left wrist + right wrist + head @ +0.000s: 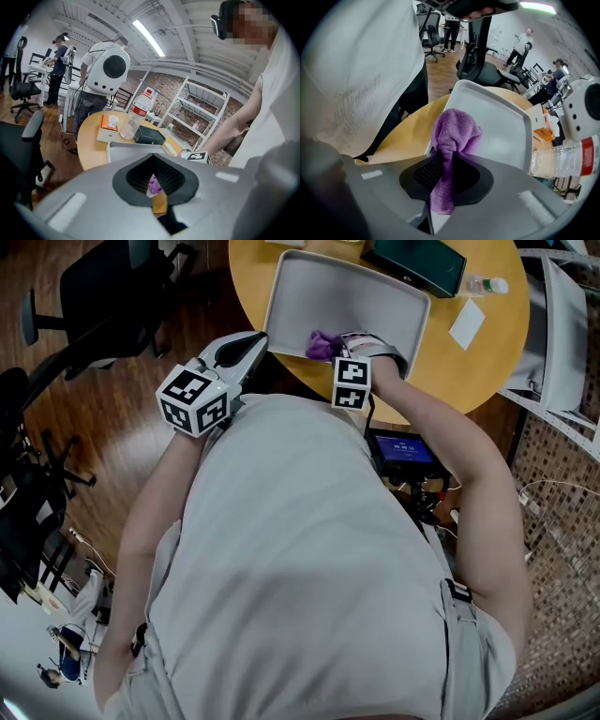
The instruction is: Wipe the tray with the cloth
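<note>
Two hand-held grippers sat at the tray's near edge. The right gripper [450,153] was clamped on the purple terry cloth [453,133], which lay bunched on the tray floor by the 6 o'clock rim. The left gripper [152,158] was closed, tips together, empty, at the 7 o'clock corner. The tray [375,296] was grey, smooth and rectangular with rounded corners, on a round wooden table [469,367]. A dark green box [414,261] lay at 1 o'clock and a white card [466,322] at 3 o'clock. The clear bottle [139,108] bore a red label, unreadable.
</note>
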